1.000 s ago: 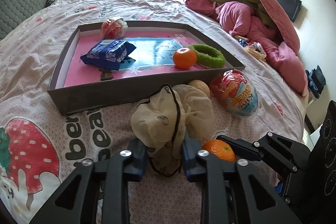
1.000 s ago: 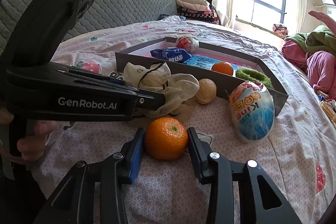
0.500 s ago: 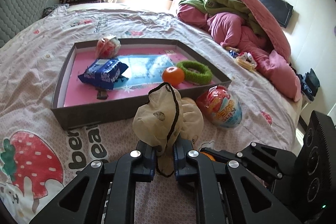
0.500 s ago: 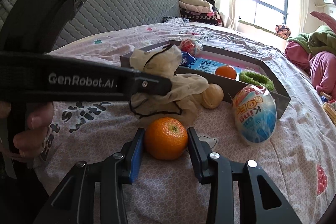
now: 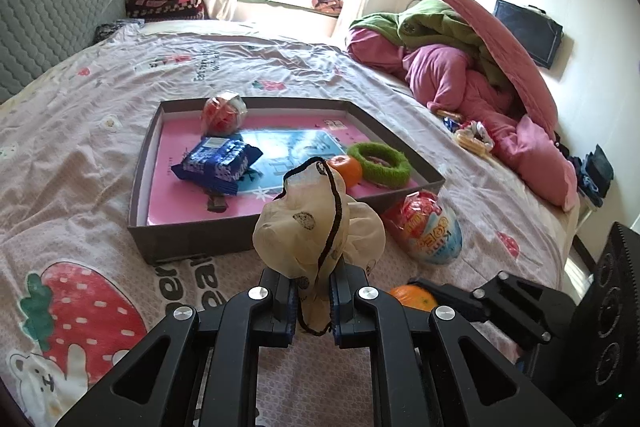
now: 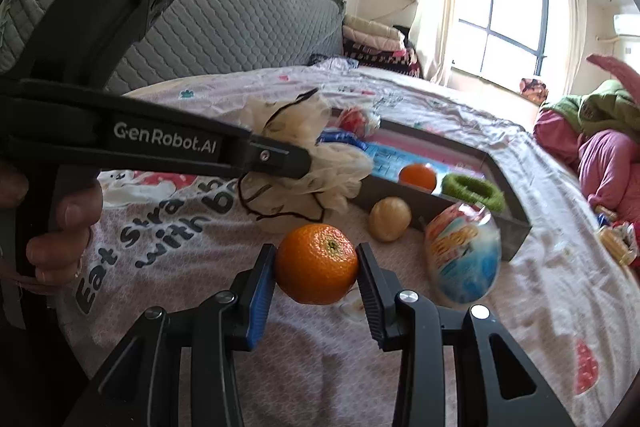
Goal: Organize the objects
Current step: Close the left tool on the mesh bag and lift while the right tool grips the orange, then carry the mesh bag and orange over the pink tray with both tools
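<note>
Both claws are loaded. Left gripper (image 5: 313,307) is clenched on the lower folds of a cream drawstring pouch (image 5: 316,223), which stands up out of the jaws with its black cord looping down between the pads; right gripper (image 6: 316,283) grips a tangerine (image 6: 316,263) squarely between its blue pads, and it appears clear of the bedsheet (image 5: 80,147), though the angle makes that hard to confirm.

The landmark is the shallow grey box (image 5: 192,243) with the pink floor. It lies straight ahead of the left gripper, its near wall just beyond the pouch and its long axis running across the view — so the pouch only has to clear that wall and travel forward. From the right gripper the box sits ahead and to the right, with a pale round fruit (image 6: 389,224) and a large foil-wrapped toy egg (image 6: 464,259) resting against its near wall, between the tangerine and the box.

Inside the box already: a blue snack packet (image 5: 218,163), a second tangerine (image 5: 346,169), a green ring (image 5: 380,165) and a small wrapped ball (image 5: 222,113) at the far wall. The left hand looks nearer — its load probably goes in first.
</note>
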